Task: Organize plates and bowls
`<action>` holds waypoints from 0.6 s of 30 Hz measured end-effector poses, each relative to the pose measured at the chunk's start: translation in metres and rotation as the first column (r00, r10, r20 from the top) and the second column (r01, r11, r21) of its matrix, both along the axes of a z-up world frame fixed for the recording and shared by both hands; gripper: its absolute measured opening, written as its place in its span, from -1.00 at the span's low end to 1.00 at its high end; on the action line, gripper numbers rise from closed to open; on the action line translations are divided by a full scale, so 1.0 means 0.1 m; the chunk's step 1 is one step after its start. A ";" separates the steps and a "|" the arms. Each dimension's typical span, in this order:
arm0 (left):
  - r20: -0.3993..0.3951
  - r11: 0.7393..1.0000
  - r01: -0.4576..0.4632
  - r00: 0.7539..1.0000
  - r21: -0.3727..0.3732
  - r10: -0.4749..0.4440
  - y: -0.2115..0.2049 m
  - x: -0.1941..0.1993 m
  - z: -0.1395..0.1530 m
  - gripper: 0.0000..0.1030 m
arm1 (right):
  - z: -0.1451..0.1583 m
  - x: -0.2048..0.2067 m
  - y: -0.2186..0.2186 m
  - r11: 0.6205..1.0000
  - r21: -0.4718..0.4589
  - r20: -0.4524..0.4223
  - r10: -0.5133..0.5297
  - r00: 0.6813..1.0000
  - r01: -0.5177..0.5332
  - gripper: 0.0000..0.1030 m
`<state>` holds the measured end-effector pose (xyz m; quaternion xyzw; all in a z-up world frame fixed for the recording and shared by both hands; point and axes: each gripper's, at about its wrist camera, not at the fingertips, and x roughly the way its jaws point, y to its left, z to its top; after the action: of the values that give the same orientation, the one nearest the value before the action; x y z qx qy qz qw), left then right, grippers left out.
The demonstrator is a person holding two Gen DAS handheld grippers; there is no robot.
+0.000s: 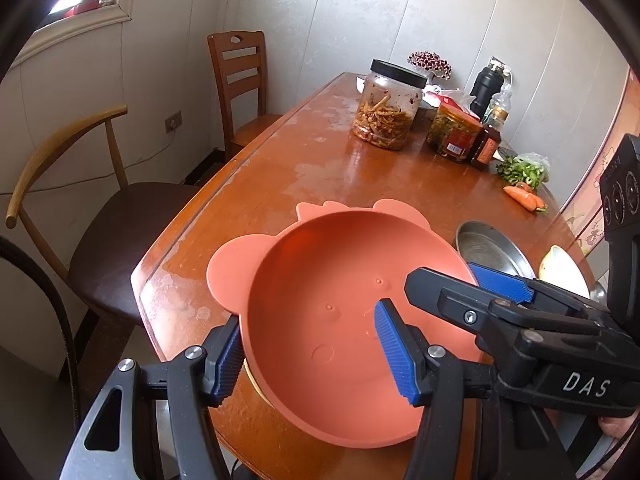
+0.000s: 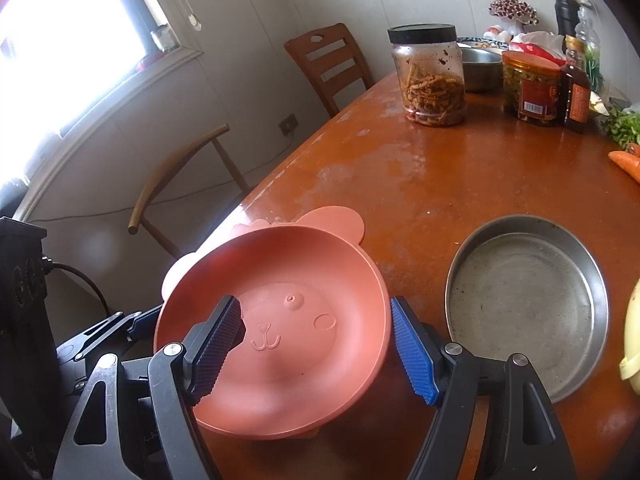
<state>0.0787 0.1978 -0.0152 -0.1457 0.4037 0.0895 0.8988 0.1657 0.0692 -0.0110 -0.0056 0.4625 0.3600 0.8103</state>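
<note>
A salmon-pink bear-face bowl with round ears sits tilted near the table's front left corner; it also shows in the right wrist view. My left gripper is open, one finger outside the bowl's left rim and one inside. My right gripper is open, straddling the bowl's right rim; it also shows in the left wrist view. A round steel pan lies on the table to the right. A pale yellow bowl's edge shows at the far right.
The wooden table carries a big jar of pickles, a smaller jar, a sauce bottle, a steel bowl, greens and carrots at the back. Two chairs stand on the left.
</note>
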 end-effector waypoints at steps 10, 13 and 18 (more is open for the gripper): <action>0.000 1.000 -0.001 1.000 0.016 0.001 -0.03 0.03 -0.06 0.18 | -0.10 0.03 0.02 1.000 -0.016 -0.004 -0.006 1.000 0.006 0.50; 0.002 1.000 -0.002 1.000 0.019 0.002 -0.03 0.01 -0.06 0.18 | -0.10 0.03 0.03 1.000 -0.016 -0.006 -0.006 1.000 0.006 0.50; 0.009 1.000 -0.008 1.000 0.025 0.008 -0.02 -0.03 -0.03 0.18 | -0.12 0.04 0.05 1.000 -0.015 -0.015 -0.005 1.000 0.004 0.50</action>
<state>0.0760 0.1954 -0.0180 -0.1364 0.3978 0.0974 0.9020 0.1701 0.0742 -0.0229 -0.0081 0.4711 0.3546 0.8076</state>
